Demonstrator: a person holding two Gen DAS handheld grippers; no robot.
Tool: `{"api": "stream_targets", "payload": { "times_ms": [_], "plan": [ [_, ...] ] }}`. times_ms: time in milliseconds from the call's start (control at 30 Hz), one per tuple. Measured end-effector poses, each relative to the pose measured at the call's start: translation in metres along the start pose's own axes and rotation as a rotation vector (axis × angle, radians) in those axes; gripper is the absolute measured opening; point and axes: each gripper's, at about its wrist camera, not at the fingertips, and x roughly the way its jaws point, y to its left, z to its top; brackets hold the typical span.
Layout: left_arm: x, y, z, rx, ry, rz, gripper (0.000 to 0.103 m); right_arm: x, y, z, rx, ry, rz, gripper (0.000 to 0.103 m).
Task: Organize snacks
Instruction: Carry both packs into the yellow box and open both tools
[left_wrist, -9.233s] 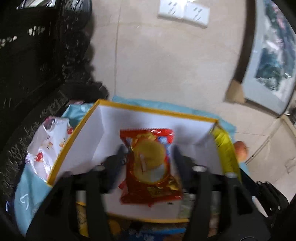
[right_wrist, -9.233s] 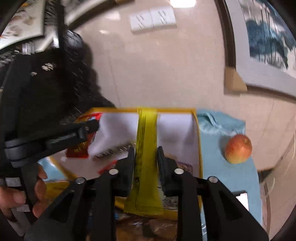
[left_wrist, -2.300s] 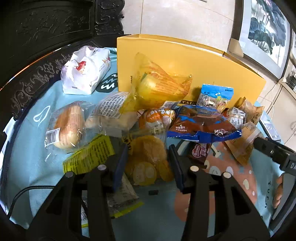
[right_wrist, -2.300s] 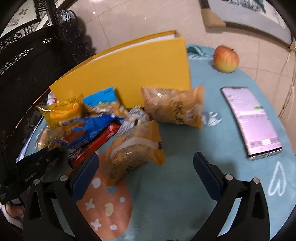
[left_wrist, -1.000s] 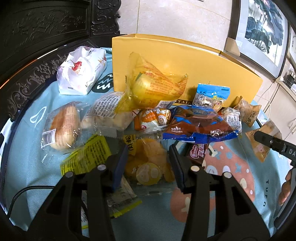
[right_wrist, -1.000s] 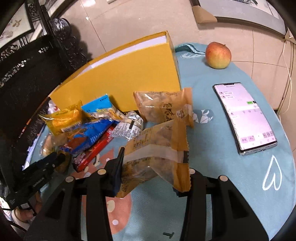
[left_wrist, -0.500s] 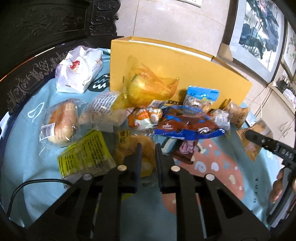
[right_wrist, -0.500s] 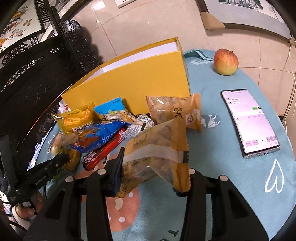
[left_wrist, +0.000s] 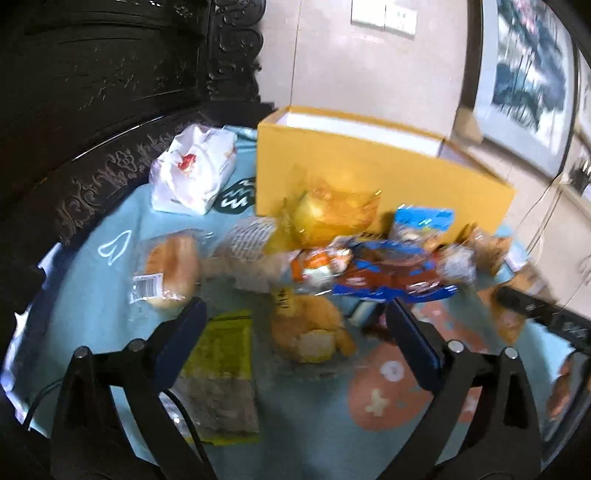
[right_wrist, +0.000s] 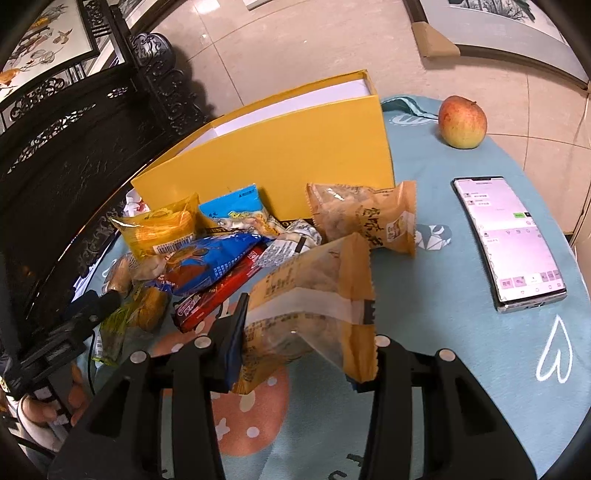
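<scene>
Between the opening left hand-held gripper's (left_wrist: 295, 317) fingers lies an orange snack pack (left_wrist: 312, 328) — untouched — while the right hand-held gripper (right_wrist: 303, 332) clamps a tan packet (right_wrist: 314, 299).

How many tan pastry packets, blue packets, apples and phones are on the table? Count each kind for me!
Tan pastry packets: 2 (held tan packet, tan packet by the box)
Blue packets: 2 (light blue packet, dark blue packet)
Apples: 1 (apple)
Phones: 1 (phone)
Total: 6
</scene>
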Motion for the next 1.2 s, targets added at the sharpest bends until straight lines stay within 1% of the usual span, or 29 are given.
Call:
{"api": "stream_targets", "payload": {
  "times_ms": [33,100,133,200,267,300,333,367,400,500,567,733,867,933,1033,1100,1133,1200],
  "plan": [
    [0.013,0.001,-0.001,-0.007,0.042,0.014,0.099,0.0,0.001,0.0,-0.001,0.001,0.003,0.044],
    [0.029,0.002,-0.003,-0.026,0.093,0.018,0.099,-0.001,0.003,0.0,-0.006,-0.004,0.007,0.044],
    [0.042,0.002,-0.003,-0.028,0.152,0.025,0.098,-0.002,0.003,0.0,-0.006,-0.006,0.01,0.044],
    [0.049,-0.002,-0.004,-0.007,0.179,0.055,0.098,-0.001,0.003,-0.001,-0.007,-0.002,0.01,0.044],
    [0.058,-0.012,-0.004,0.052,0.217,0.117,0.098,0.001,0.005,-0.001,-0.012,0.007,0.011,0.044],
    [0.06,-0.017,-0.005,0.078,0.225,0.141,0.089,0.001,0.006,-0.002,-0.017,0.011,0.011,0.044],
    [0.058,-0.019,-0.004,0.068,0.216,0.094,0.074,0.001,0.007,-0.002,-0.022,0.013,0.012,0.044],
    [0.056,-0.02,-0.003,0.061,0.21,0.089,0.059,0.001,0.008,-0.002,-0.025,0.013,0.015,0.044],
    [0.055,-0.021,-0.004,0.064,0.209,0.091,0.056,0.001,0.008,-0.002,-0.027,0.013,0.018,0.044],
    [0.048,-0.022,-0.007,0.07,0.198,0.073,0.055,0.001,0.008,-0.002,-0.024,0.014,0.015,0.044],
    [0.039,-0.019,-0.01,0.055,0.186,0.044,0.055,-0.001,0.007,-0.002,-0.019,0.004,0.019,0.044],
    [0.005,-0.018,-0.001,0.04,0.11,-0.024,0.055,-0.005,0.006,0.0,-0.017,-0.017,0.028,0.044],
    [-0.015,-0.021,0.007,0.058,0.061,-0.016,0.055,-0.009,0.01,0.0,-0.023,-0.024,0.033,0.044],
    [-0.024,-0.02,0.013,0.056,0.047,-0.032,0.055,-0.015,0.015,0.0,-0.038,-0.034,0.032,0.044],
    [-0.034,-0.017,0.022,0.059,0.017,-0.026,0.055,-0.027,0.022,0.001,-0.066,-0.048,0.032,0.044],
    [-0.045,-0.017,0.03,0.051,-0.008,-0.04,0.055,-0.038,0.026,0.007,-0.075,-0.065,0.04,0.044],
    [-0.049,-0.019,0.037,0.053,-0.024,-0.055,0.055,-0.044,0.027,0.011,-0.079,-0.076,0.045,0.044],
    [-0.055,-0.024,0.048,0.06,-0.048,-0.062,0.055,-0.056,0.032,0.024,-0.098,-0.103,0.045,0.044]
  ]
}}
